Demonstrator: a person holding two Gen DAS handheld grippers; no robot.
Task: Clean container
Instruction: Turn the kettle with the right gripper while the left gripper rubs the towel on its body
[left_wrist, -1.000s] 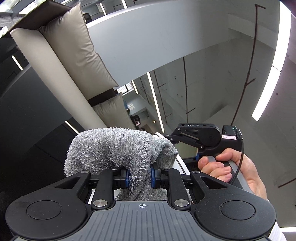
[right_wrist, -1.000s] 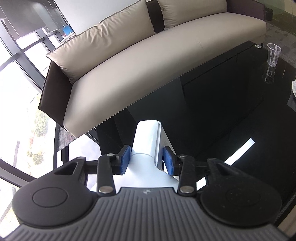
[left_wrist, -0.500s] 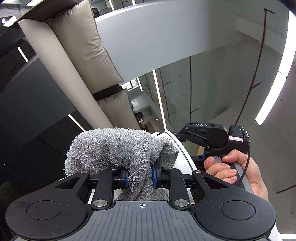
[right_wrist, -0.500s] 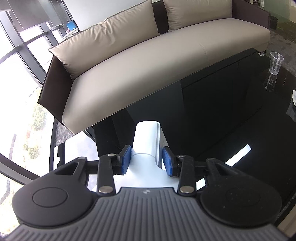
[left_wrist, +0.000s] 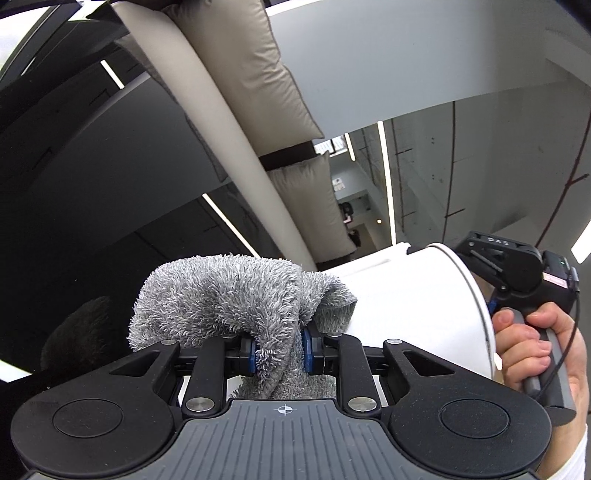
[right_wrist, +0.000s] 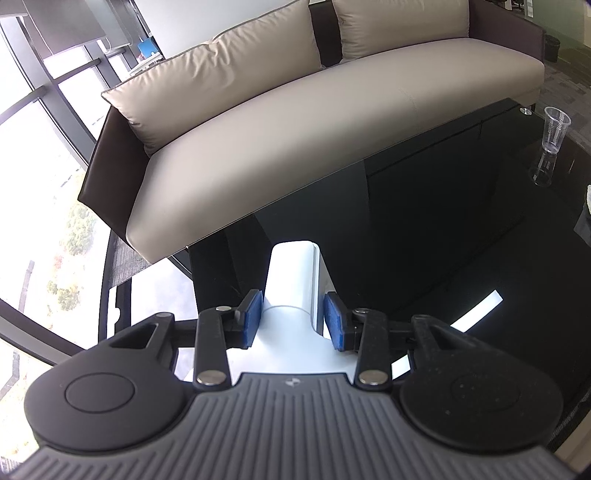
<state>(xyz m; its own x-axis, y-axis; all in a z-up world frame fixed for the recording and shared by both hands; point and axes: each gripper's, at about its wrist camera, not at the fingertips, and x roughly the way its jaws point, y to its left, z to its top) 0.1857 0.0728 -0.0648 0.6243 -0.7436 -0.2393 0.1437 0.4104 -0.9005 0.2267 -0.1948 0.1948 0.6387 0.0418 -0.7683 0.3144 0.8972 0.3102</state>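
My left gripper (left_wrist: 279, 349) is shut on a fluffy grey cloth (left_wrist: 229, 291) that bunches over its fingers. The cloth lies against the side of a white container (left_wrist: 417, 314), which is tipped on its side in the air. My right gripper (right_wrist: 293, 319) is shut on a narrow white part of the same container (right_wrist: 291, 273), held between the blue pads (right_wrist: 251, 317). In the left wrist view the right gripper's black body (left_wrist: 517, 266) and the hand holding it sit behind the container's rim.
A glossy black table (right_wrist: 461, 240) lies below. A beige sofa (right_wrist: 295, 122) with cushions runs along its far edge. A clear plastic cup (right_wrist: 554, 129) stands at the table's far right. Large windows are at the left.
The white container has come further into the left wrist view, now large beside the cloth. The right wrist view has shifted slightly; both grips are unchanged.
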